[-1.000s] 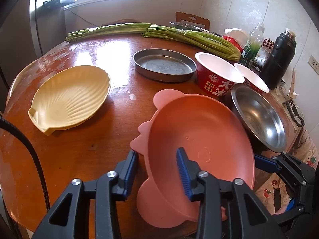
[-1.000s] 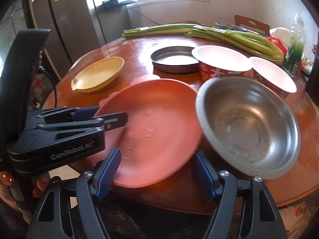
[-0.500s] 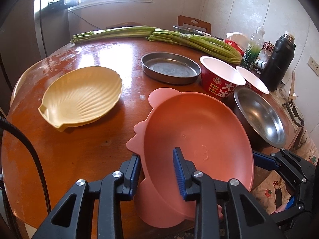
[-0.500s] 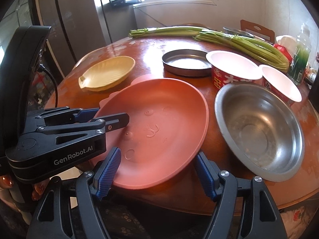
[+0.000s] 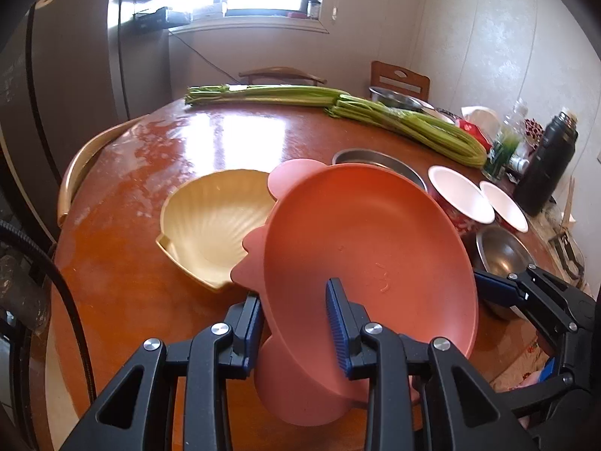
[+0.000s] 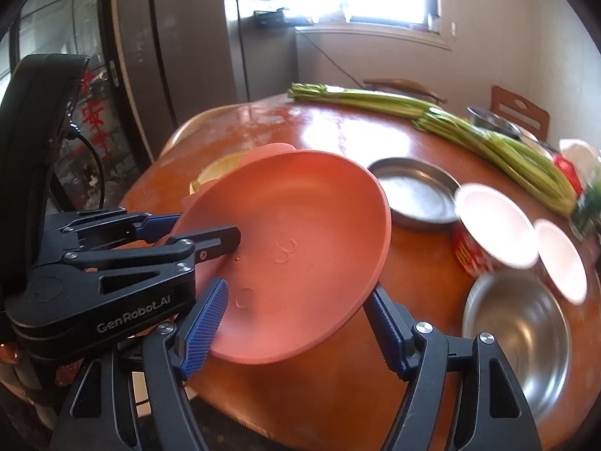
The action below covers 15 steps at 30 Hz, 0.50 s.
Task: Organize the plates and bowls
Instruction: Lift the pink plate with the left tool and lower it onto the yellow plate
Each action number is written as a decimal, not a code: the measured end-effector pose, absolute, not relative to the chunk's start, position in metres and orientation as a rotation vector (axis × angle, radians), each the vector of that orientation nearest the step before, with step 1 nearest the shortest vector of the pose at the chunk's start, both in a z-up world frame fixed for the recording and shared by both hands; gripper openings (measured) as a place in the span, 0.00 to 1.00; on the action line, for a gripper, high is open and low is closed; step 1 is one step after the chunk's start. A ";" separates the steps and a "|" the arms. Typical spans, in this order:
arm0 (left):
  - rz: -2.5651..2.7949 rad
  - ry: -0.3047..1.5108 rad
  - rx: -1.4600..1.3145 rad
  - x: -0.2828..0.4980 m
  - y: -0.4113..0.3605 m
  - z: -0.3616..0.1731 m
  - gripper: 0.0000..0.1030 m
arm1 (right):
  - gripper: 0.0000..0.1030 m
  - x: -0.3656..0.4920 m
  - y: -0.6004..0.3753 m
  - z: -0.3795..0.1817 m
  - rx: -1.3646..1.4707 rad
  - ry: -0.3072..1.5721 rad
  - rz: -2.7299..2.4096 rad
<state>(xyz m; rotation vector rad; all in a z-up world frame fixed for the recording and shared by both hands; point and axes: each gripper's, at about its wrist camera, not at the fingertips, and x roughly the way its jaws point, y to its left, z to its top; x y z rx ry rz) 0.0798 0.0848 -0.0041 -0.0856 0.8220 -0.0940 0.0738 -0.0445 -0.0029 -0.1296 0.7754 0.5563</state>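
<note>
Pink plate (image 5: pixel 368 248) hangs tilted above the table (image 5: pixel 157 300), near its front edge, partly over the yellow shell dish (image 5: pixel 210 221). Left gripper (image 5: pixel 295 323) pinches its rim; right gripper (image 6: pixel 296 327) is wide, touching nothing. Level it before nesting into the dish.

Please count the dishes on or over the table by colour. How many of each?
Pink plate: 1
Yellow shell dish: 1
Red paper bowls: 2
Steel bowl: 1
Steel tray: 1
Total: 6
</note>
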 end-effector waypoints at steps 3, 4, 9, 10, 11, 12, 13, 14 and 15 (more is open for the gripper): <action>-0.078 0.818 -0.095 0.090 0.096 0.000 0.32 | 0.74 0.091 -0.028 -0.001 -0.167 0.770 0.563; -0.069 0.814 -0.093 0.093 0.100 0.001 0.32 | 0.74 0.095 -0.023 -0.001 -0.181 0.771 0.565; -0.037 0.817 -0.116 0.112 0.121 0.002 0.32 | 0.74 0.115 0.000 0.002 -0.221 0.750 0.577; -0.031 0.821 -0.122 0.115 0.124 0.002 0.32 | 0.74 0.120 0.006 0.001 -0.232 0.752 0.580; -0.027 0.827 -0.132 0.119 0.129 0.001 0.32 | 0.74 0.123 0.010 0.000 -0.242 0.750 0.578; -0.023 0.828 -0.135 0.122 0.131 0.000 0.32 | 0.74 0.127 0.014 0.000 -0.253 0.748 0.582; -0.015 0.834 -0.138 0.125 0.134 -0.001 0.32 | 0.74 0.131 0.017 -0.002 -0.260 0.750 0.588; -0.010 0.839 -0.141 0.128 0.137 -0.003 0.32 | 0.74 0.136 0.020 -0.003 -0.261 0.757 0.595; -0.008 0.841 -0.145 0.129 0.139 -0.005 0.32 | 0.74 0.139 0.021 -0.004 -0.260 0.763 0.599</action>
